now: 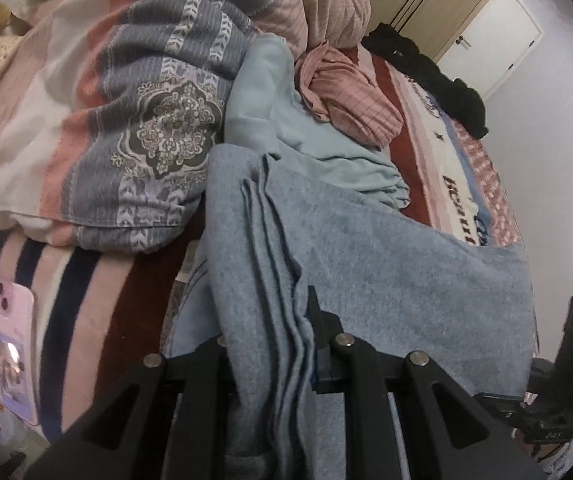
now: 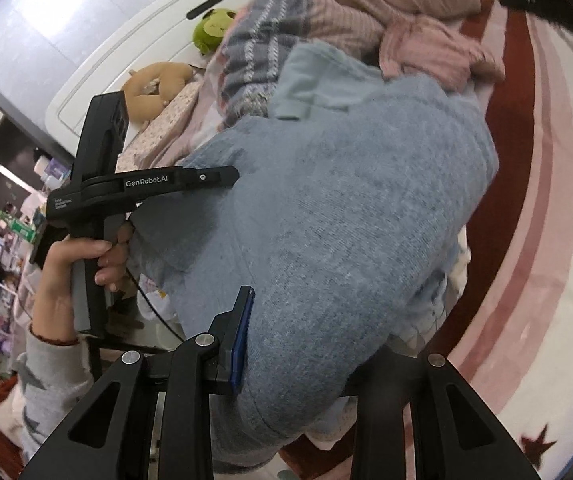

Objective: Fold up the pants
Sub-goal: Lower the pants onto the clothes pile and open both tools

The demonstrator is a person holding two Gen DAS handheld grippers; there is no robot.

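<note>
The blue-grey knit pants [image 1: 366, 248] lie folded in layers on the bed, held up at my end. My left gripper [image 1: 274, 332] is shut on their stacked edge; only its right finger [image 1: 318, 316] shows, the left one is under the cloth. In the right wrist view the pants [image 2: 346, 208] hang as one big bulge. My right gripper [image 2: 298, 344] is shut on their near edge; its left finger [image 2: 242, 320] shows, the right one is hidden by fabric. The left gripper [image 2: 222, 176] shows there too, held by a hand, its tips in the cloth.
A crumpled light-blue garment [image 1: 286, 120], a pink checked garment [image 1: 350, 92] and a patterned quilt [image 1: 126, 100] lie behind the pants. A black garment [image 1: 438, 76] lies far right. A pink phone [image 1: 10, 344] lies at the bed's left edge. A green plush [image 2: 210, 32] sits by the headboard.
</note>
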